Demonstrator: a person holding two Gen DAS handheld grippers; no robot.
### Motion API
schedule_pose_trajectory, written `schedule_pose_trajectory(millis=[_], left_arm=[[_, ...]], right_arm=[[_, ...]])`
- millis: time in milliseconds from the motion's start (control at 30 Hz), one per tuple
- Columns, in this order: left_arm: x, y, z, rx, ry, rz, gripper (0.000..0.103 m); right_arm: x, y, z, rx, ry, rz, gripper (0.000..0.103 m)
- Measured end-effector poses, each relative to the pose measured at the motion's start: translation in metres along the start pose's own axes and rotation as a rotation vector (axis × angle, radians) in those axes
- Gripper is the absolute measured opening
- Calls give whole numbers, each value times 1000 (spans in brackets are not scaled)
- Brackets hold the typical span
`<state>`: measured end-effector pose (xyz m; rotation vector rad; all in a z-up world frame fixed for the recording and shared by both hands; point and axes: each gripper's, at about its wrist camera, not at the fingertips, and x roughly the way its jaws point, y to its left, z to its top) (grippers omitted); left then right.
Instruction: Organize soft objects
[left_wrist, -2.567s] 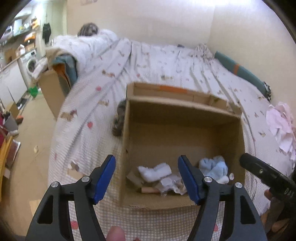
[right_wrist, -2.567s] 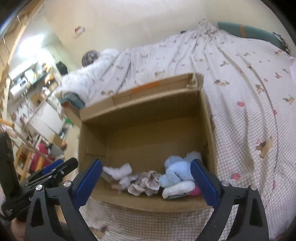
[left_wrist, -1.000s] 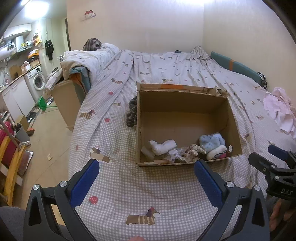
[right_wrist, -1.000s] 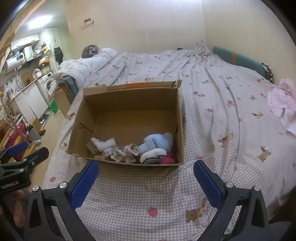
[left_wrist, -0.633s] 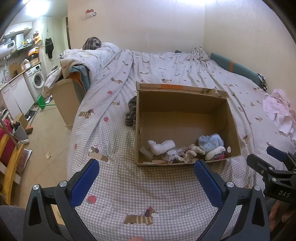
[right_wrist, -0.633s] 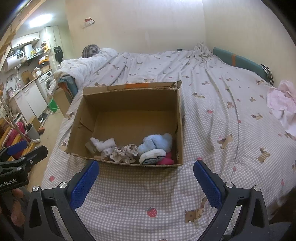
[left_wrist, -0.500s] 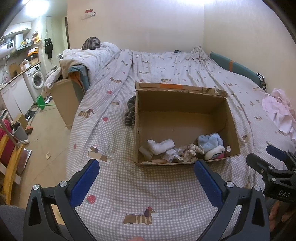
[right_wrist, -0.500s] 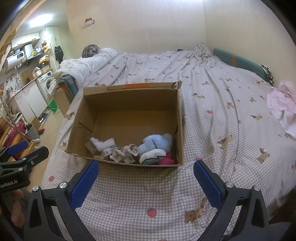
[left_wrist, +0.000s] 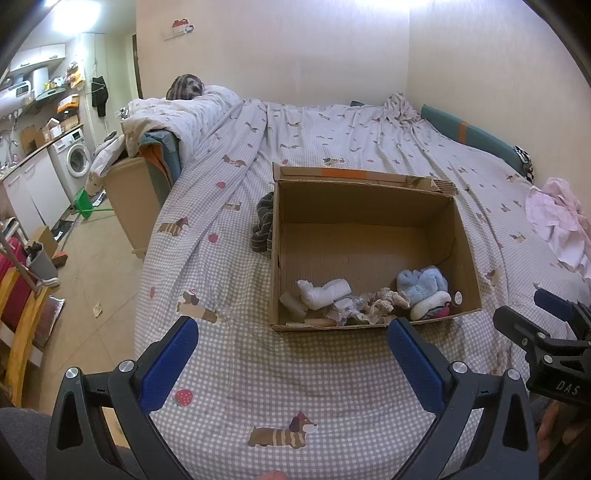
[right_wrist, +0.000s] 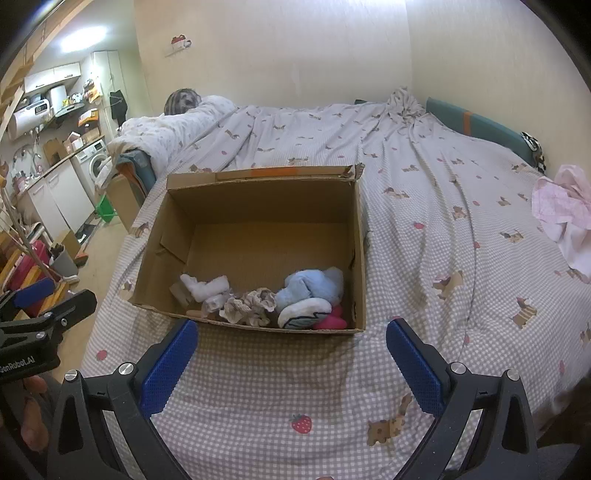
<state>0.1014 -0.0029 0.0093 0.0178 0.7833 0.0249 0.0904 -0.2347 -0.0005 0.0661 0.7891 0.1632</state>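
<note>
Left wrist: rectangular cardboard box (left_wrist: 365, 236), fluffy socks (left_wrist: 421, 282), checked quilt (left_wrist: 258, 373)

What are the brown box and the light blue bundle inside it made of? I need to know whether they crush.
Brown open-topped box: matte corrugated cardboard, judging by its torn flap edges. Light blue fluffy bundle: apparently fleece or plush fabric, with a fuzzy, rounded surface.

Left gripper (left_wrist: 291, 354) and right gripper (right_wrist: 291, 356), both empty, jaws spread wide, side by side.

Open cardboard box (right_wrist: 357, 236) on bed, white (right_wrist: 207, 286), beige (right_wrist: 249, 304), blue (right_wrist: 314, 286), pink (right_wrist: 332, 321) soft items bunched along near wall
</note>
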Motion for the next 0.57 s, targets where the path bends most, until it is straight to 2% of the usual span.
schedule_pose_trajectory(millis=[333,567], left_arm=[[1,2,0,-9,-3,5,102],[0,4,-2,-29,2,-18,102]], right_arm=[[-1,0,1,0,-3,0,103],[-2,0,1,4,-5,3,103]])
